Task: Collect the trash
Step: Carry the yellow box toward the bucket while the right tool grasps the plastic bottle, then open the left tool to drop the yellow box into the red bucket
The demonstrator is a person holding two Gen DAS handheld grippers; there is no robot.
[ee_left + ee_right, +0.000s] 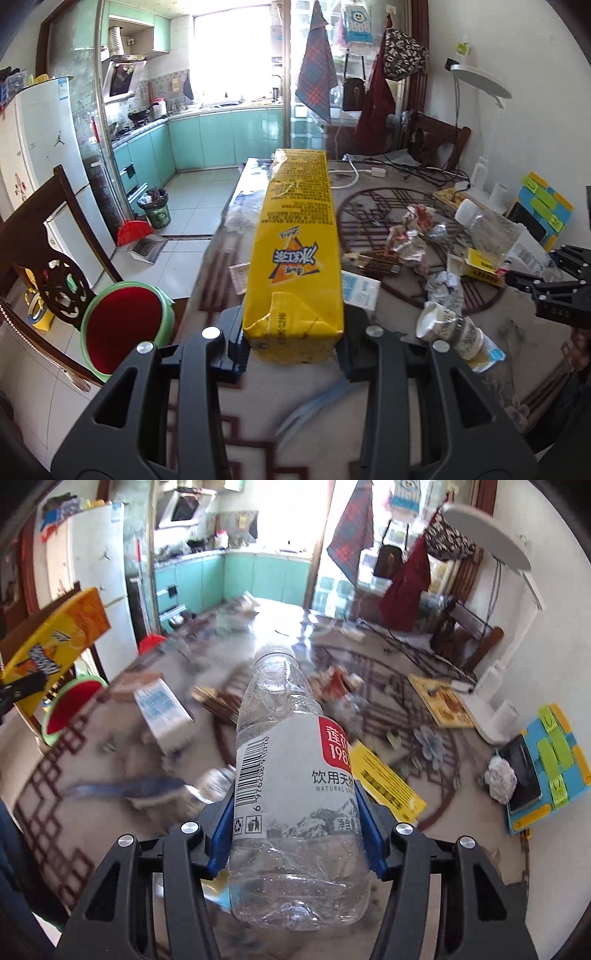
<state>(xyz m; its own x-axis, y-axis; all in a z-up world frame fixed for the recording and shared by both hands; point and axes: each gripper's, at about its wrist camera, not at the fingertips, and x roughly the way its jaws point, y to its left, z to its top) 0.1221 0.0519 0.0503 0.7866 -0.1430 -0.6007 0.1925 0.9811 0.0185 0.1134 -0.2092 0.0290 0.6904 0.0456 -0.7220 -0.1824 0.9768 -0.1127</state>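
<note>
Both left tongs (293, 332) and right tongs (295, 830) grip, angled downward.

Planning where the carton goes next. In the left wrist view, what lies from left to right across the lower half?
Green bin with red liner → yellow drink carton held in the left tool → crushed paper cup → right tool.

Bright daylight blows out the kitchen window (236, 55); fisheye edges curve, right view motion-blurred.

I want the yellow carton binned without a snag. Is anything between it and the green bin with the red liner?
Nothing visible blocks it. The left gripper holds the yellow carton clear above the table; the green bin stands open beyond the table's left edge, beside a wooden chair.
</note>
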